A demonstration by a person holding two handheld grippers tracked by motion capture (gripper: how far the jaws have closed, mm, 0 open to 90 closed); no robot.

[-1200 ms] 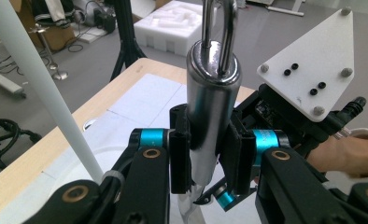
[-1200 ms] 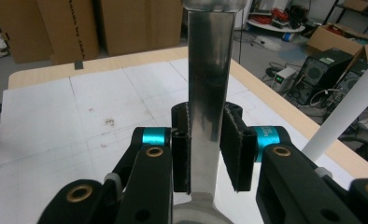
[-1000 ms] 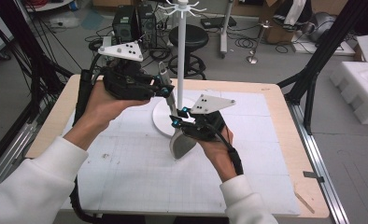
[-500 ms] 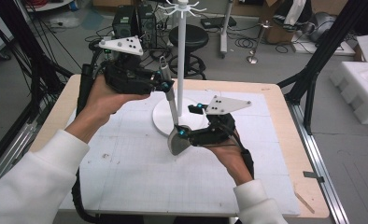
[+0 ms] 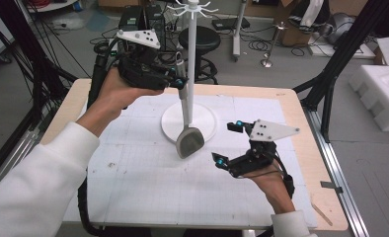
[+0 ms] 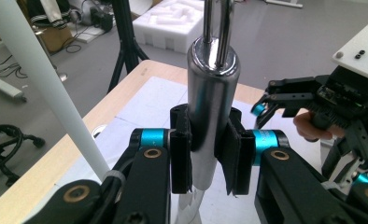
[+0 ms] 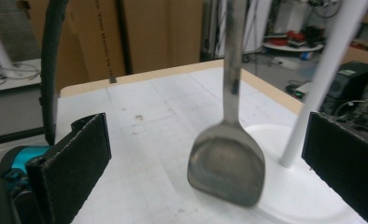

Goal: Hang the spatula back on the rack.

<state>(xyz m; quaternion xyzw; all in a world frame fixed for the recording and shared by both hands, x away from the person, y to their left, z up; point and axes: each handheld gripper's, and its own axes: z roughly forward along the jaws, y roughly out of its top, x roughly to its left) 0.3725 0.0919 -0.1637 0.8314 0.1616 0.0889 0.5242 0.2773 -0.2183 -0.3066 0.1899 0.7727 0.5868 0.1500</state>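
Steel spatula point(image 5: 188, 129) hanging blade-down over the table point(image 5: 133, 187), gripped by its round handle between the fingers point(image 6: 180, 158) of the left gripper point(image 5: 178, 81), up beside the white pole of the hook stand point(image 5: 192, 59). Blade point(image 5: 189, 142) low, in front of the stand's round white base point(image 5: 207, 129) (whether touching the mat, cannot tell). Right gripper point(image 5: 228, 144) off to the right of the blade and apart from it, fingers just been opening and now spread wide, nothing pressed between them. Seen from the left gripper view: polished handle point(image 6: 211, 98) clamped squarely between the two black pads, a wire loop rising from its top end, the other hand's gripper point(image 6: 322, 102) farther off at right. Seen from the right gripper view: blade's dull grey face point(image 7: 226, 163) hanging in the wide gap between the fingers point(image 7: 77, 163), touching neither, with the white pole point(image 7: 322, 79) standing behind at right and the round base below it. High view alone giving the stand's top hooks point(image 5: 192, 7), bare. No containers on the table.
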